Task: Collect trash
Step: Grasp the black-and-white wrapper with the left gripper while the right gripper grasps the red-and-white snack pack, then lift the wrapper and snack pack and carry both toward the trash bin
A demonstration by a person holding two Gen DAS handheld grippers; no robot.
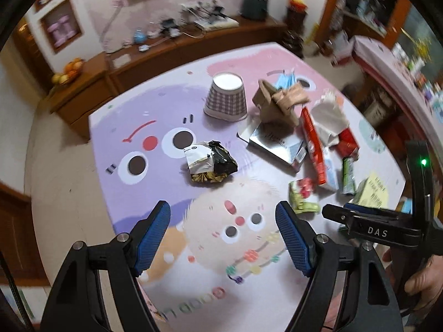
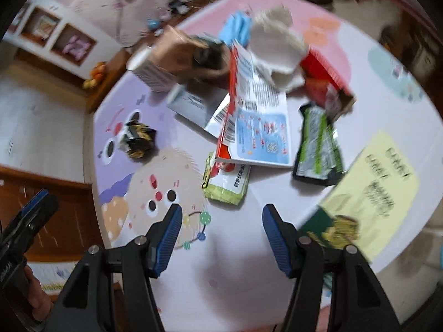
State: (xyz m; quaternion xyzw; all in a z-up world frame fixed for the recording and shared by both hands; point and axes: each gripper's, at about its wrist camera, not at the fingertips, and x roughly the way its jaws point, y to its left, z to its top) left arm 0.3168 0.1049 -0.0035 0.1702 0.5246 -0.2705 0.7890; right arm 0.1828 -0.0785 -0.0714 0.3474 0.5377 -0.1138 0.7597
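Left tongs (image 1: pixel 221 238): spread, nothing between the pads; I have them angled down over the near edge of the surface (image 1: pixel 166 193).
Right tongs (image 2: pixel 221 235): spread too, empty, tilted down over bare cloth just short of the litter. In the left view they show at the right edge, with the hand (image 1: pixel 420 282) on the grip.
Why held so: both pairs wide and clear of everything, which I read as lining up a first pick, nothing collected yet.
Green packet (image 2: pixel 225 182): nearest trash to my right tongs, flat, partly under the carton.
Yellow note (image 2: pixel 379 182): right of it, overlapping a dark green pack (image 2: pixel 326 229).
Foil wad (image 1: pixel 211 163): crumpled, alone mid-surface, ahead of my left tongs; I judge it the easiest pick.
Carton (image 2: pixel 257 127): flattened, red-edged, leaning on the heap.
Green wrapper (image 2: pixel 318 146): lies beside the carton.
Heap (image 1: pixel 299 116): brown paper, tissue, a blue mask and a silver box piled together, overlapping.
Cup (image 1: pixel 227 96): upside down, beside the heap.
Bin: none visible.
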